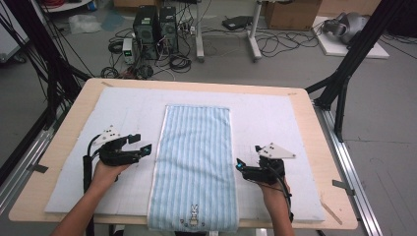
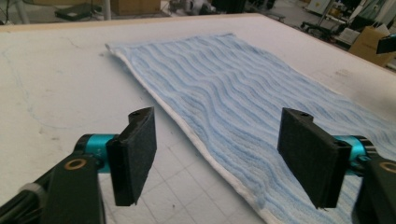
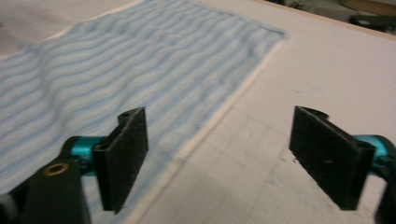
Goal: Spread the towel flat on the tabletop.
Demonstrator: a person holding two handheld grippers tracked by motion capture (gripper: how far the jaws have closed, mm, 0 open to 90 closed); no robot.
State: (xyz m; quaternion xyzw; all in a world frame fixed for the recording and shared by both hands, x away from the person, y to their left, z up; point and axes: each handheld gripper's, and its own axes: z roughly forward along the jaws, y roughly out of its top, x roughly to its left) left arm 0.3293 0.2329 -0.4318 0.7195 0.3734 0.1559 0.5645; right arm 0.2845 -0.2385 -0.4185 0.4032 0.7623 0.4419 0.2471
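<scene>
The striped towel (image 1: 194, 167) is lying flat along the middle of the surface (image 1: 314, 123); the left claw (image 1: 146, 149) and right claw (image 1: 239, 164) are flanking its long edges, jaws apart and empty; next, likely gripping those edges to fold.

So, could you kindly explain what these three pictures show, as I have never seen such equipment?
No machine works here: a person holds a two-jaw tool in each hand. The high view looks down on a wooden table covered by a white mat. On it lies a blue striped towel, flat, with a small rabbit picture at its near end. The left gripper and right gripper flank its long edges. The other two pictures come from cameras on each tool, looking along its black pads. Both stand open, holding nothing.
</scene>
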